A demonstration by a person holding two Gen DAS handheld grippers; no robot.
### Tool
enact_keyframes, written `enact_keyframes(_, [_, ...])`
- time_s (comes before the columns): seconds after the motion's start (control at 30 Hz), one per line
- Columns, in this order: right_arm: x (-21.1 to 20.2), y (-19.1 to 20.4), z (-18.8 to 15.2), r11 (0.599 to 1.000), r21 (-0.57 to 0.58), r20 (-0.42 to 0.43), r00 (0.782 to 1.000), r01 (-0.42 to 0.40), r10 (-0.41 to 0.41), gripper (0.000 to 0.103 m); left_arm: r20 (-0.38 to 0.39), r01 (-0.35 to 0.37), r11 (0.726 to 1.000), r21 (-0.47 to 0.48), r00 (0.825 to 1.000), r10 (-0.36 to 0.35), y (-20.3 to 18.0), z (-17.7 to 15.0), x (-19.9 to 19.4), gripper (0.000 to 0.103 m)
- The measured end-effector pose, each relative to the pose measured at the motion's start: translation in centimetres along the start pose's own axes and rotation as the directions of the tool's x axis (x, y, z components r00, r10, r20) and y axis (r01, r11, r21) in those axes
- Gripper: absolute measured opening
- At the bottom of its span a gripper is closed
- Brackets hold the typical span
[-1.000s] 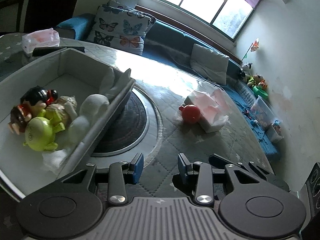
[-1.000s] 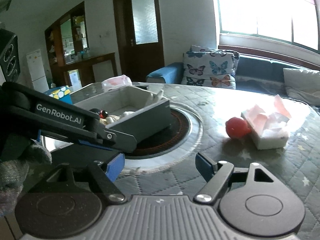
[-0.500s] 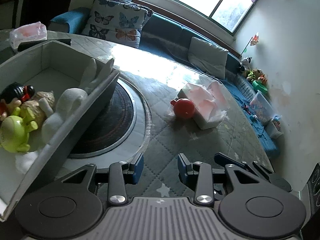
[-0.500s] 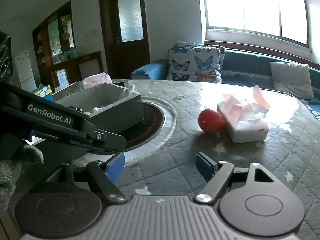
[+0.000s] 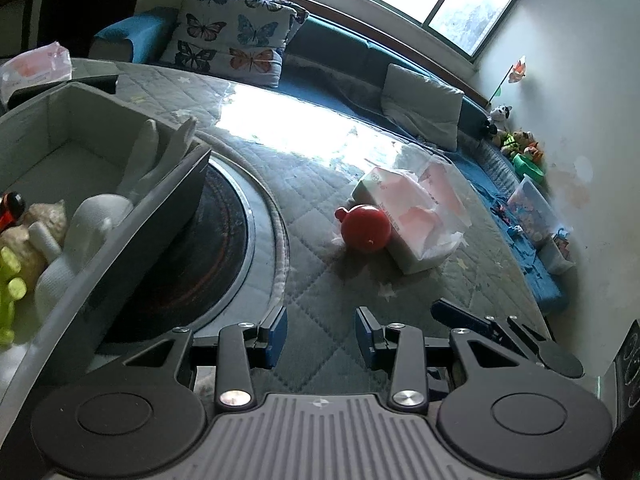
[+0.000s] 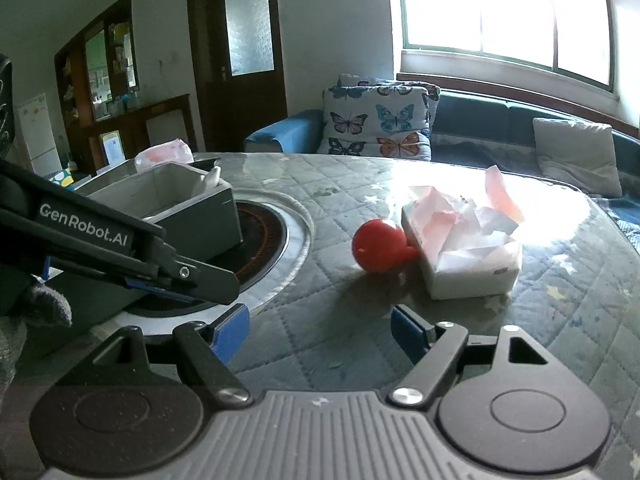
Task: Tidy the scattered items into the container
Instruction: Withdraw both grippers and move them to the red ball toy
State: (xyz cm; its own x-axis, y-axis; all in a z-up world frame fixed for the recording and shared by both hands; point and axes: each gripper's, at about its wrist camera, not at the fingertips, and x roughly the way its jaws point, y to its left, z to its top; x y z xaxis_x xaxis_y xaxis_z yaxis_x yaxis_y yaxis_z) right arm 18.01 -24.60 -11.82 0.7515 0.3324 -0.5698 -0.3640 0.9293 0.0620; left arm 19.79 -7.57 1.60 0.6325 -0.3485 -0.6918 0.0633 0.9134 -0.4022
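Ball [image 6: 378, 249], red, lay on the desk [image 6: 560, 300] against a tissue box [image 6: 464, 256], well apart from the container [image 5: 132, 236]. I read this as the approach step. Right gripper [image 6: 320, 330] hung wide open, empty; left gripper [image 5: 321, 334] part open, empty. Next move, I judged: straddle the ball, close.
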Motion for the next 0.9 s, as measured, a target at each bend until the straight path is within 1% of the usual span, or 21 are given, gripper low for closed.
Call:
enact_keyframes(0.27, [2.9, -1.8, 1.5, 1.000, -0.008, -0.007, 1.000, 0.008, -0.009, 0.080, -0.007, -0.013, 1.000, -0.010, 1.000, 0.013, -0.5, 2.0, 2.2, 0.040])
enact_keyframes(0.43, [4.6, -2.5, 2.5, 1.000, -0.013, -0.010, 1.000, 0.010, -0.010, 0.080, -0.010, -0.042, 0.999, -0.026, 0.999, 0.042, -0.3, 3.6, 3.9, 0.040])
enact_keyframes(0.6, [6.0, -3.1, 3.2, 1.000, -0.014, -0.015, 1.000, 0.001, -0.001, 0.079, -0.008, -0.043, 0.998, -0.043, 0.999, 0.042, 0.0, 4.9, 5.0, 0.040])
enact_keyframes(0.73, [6.9, -3.3, 3.6, 0.999, -0.033, -0.016, 1.000, 0.001, -0.001, 0.078, -0.010, -0.050, 0.998, -0.049, 0.999, 0.049, 0.1, 5.4, 5.7, 0.040])
enact_keyframes(0.83, [7.6, -3.3, 3.8, 0.999, -0.045, -0.013, 1.000, 0.000, -0.001, 0.076, -0.014, -0.057, 0.997, -0.060, 0.998, 0.056, 0.3, 5.4, 6.1, 0.040])
enact_keyframes(0.9, [8.0, -3.3, 3.9, 0.999, -0.052, -0.016, 1.000, 0.000, -0.001, 0.072, -0.021, -0.061, 0.996, -0.067, 0.998, 0.060, 0.5, 5.4, 6.4, 0.040])
